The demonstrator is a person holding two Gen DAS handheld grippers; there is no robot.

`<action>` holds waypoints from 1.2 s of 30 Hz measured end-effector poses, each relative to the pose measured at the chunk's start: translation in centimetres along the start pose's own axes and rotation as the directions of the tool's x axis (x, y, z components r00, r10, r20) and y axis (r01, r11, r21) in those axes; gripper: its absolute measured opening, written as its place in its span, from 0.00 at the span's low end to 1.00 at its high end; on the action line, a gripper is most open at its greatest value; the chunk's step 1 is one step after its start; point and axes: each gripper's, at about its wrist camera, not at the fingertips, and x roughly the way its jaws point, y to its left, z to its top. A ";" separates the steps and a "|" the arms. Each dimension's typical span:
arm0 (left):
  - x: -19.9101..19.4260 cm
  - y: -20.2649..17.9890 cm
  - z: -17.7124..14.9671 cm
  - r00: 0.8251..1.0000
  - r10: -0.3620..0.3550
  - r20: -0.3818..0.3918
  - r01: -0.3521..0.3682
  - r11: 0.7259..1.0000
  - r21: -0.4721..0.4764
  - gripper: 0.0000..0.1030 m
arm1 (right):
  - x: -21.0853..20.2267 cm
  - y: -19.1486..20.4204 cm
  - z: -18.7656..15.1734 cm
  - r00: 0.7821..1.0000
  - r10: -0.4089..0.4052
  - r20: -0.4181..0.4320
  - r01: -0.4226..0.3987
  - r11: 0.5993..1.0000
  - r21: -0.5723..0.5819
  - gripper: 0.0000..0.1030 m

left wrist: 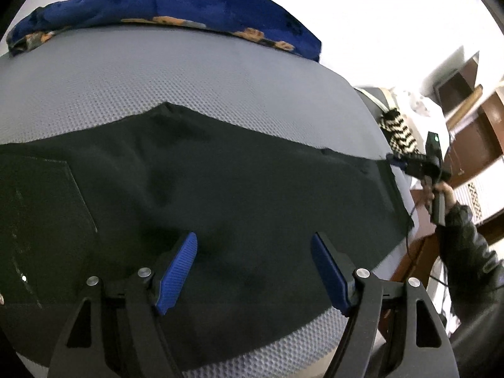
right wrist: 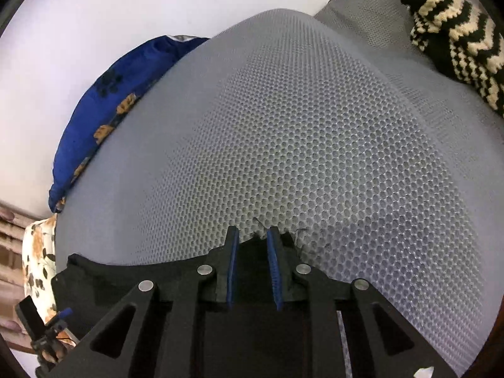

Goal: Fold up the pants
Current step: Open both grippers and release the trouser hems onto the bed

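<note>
Nearest the left wrist camera, the left gripper (left wrist: 253, 271) hangs spread and empty above the black pants (left wrist: 220, 182), which lie flat on the grey mesh mattress (left wrist: 189, 72). At the garment's right end, the right gripper (right wrist: 252, 252) has its fingers narrowed around the frayed hem. Long axis runs left to right. Judgement: folding barely begun; every fold remains. A blue floral cushion (left wrist: 176, 6) lies beyond.

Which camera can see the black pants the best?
The left wrist view: the black pants spread wide across the grey mattress, pocket and edges visible. The right wrist view shows only a small frayed end between the right gripper's fingers.
</note>
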 end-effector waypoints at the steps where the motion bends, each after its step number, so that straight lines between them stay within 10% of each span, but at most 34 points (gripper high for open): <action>1: 0.1 0.2 0.1 1.000 0.012 0.001 -0.012 1.000 -0.004 0.73 | 0.2 -0.1 -0.1 1.000 0.010 -0.005 -0.010 1.000 -0.003 0.18; 13: 1.3 0.9 1.5 0.998 0.055 0.014 -0.054 0.998 -0.034 0.73 | -4.4 1.0 -2.4 0.969 -0.031 0.245 0.030 0.999 0.011 0.02; 36: 0.8 3.7 1.0 0.994 0.085 0.062 -0.082 0.996 -0.040 0.73 | -3.2 4.6 -1.6 0.949 -0.224 0.221 0.228 0.974 0.011 0.12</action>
